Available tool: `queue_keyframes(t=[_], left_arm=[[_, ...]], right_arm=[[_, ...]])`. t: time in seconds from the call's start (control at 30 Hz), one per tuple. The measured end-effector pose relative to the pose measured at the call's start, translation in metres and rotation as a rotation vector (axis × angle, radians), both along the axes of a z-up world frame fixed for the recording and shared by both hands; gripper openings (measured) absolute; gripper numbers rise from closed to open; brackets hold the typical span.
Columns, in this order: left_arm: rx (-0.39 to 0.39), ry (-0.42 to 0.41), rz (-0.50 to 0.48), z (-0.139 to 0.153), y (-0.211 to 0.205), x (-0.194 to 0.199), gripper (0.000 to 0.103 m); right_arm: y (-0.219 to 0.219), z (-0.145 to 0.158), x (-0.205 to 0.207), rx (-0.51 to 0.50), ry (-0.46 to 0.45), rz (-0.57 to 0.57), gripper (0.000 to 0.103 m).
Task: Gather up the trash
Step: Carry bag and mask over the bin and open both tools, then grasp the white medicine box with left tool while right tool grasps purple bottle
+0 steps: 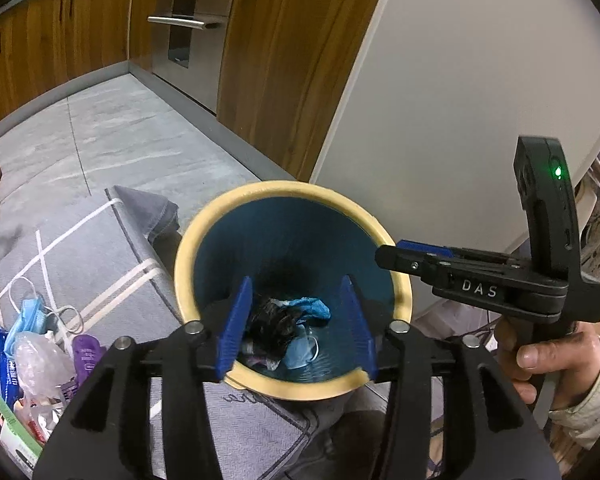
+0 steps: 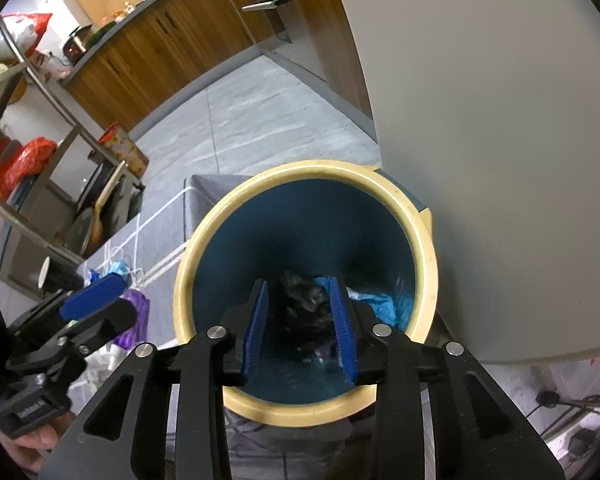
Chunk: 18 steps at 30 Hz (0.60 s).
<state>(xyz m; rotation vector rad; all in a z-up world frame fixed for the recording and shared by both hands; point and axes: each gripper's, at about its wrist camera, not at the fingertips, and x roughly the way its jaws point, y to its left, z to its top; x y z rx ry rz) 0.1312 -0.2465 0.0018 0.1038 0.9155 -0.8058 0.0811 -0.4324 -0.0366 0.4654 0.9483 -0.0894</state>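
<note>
Hanging over the round blue bin with the cream rim [image 1: 188,248], both grippers point down into it. The left gripper [image 1: 296,320] has its blue fingers [image 1: 236,320] about half open, with nothing between them. The right gripper [image 2: 300,328] is open a little less, and it holds nothing too. At the bottom of the bin lie a crumpled black bag [image 1: 274,320], a light blue face mask [image 1: 302,350] and a bright blue scrap [image 1: 312,308]. So this step looks like a drop into the bin, just done. More trash waits on the grey striped rug [image 1: 100,264] to the left: another blue face mask [image 1: 26,316], a clear plastic wrap [image 1: 38,356] and a purple wrapper [image 1: 86,354]. Next, I think a gripper must go over to that pile, open wide and pinch one piece.
</note>
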Motion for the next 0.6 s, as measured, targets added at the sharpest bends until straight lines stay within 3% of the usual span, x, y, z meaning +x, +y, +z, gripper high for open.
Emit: queue_keyframes(t=[0.3, 0.6], left_arm=[[0.0, -0.024, 0.097, 0.016, 0.045, 0.0, 0.069], [0.021, -0.013, 0.263, 0.018, 0.121, 0.0, 0.071]], right_arm=[[0.022, 0.011, 0.007, -0.005, -0.035, 0.048, 0.043], [0.05, 0.017, 0.018, -0.007, -0.054, 0.114, 0.043]])
